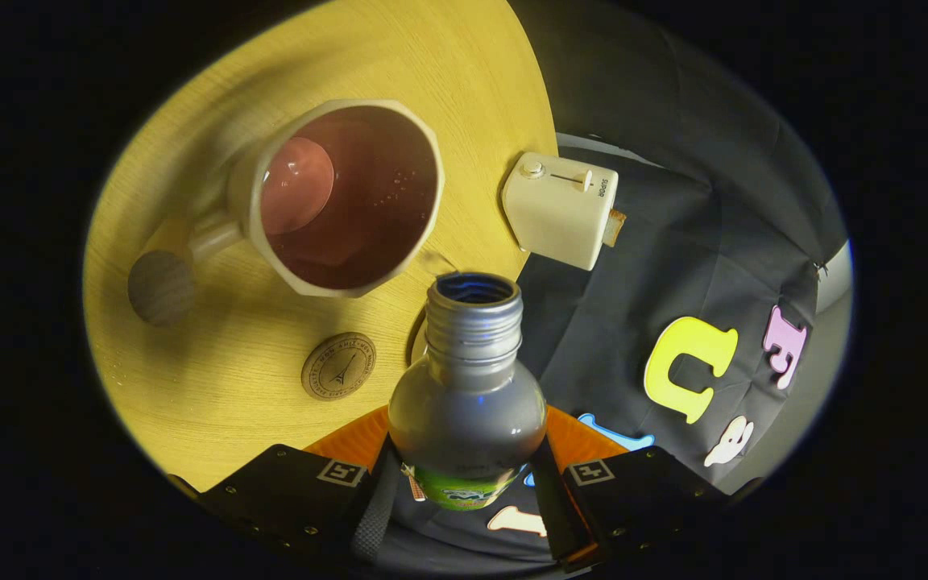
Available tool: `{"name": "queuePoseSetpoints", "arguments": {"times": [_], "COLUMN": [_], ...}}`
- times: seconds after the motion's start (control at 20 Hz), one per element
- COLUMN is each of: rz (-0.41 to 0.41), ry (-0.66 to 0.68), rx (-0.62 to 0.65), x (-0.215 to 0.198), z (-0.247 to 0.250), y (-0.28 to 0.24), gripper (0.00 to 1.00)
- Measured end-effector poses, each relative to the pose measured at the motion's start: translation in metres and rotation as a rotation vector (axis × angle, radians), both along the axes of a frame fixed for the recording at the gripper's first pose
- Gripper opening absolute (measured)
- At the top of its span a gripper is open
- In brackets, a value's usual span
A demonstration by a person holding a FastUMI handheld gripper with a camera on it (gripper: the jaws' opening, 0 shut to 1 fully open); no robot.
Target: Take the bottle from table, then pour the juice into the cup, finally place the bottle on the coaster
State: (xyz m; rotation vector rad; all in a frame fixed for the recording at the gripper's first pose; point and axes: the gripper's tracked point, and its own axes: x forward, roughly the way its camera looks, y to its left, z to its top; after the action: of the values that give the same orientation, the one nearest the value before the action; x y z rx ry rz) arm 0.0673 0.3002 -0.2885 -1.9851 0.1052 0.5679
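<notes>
Between its fingers, the tool (464, 483) clamps the uncapped bottle (468, 403) near the cup (347, 197).

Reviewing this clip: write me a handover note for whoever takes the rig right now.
Gripper: shut on the bottle, held between the fingers, cap off, mouth pointing ahead.
Cup: on the wooden table just beyond the bottle's mouth, with liquid already in it.
Coaster: bare on the table, between the cup and the fingers.
Toaster: at the table's edge beside the cup, not part of the job.
Done: bottle picked up; some juice appears poured.
Left: finish pouring if needed, then stand the bottle on the coaster.
</notes>
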Motion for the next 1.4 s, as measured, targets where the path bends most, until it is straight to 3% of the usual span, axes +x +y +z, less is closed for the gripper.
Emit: {"name": "queuePoseSetpoints", "arguments": {"times": [1.4], "rz": [0.058], "ry": [-0.041], "rx": [-0.1], "x": [0.011], "z": [0.013], "y": [0.003], "gripper": [0.76]}}
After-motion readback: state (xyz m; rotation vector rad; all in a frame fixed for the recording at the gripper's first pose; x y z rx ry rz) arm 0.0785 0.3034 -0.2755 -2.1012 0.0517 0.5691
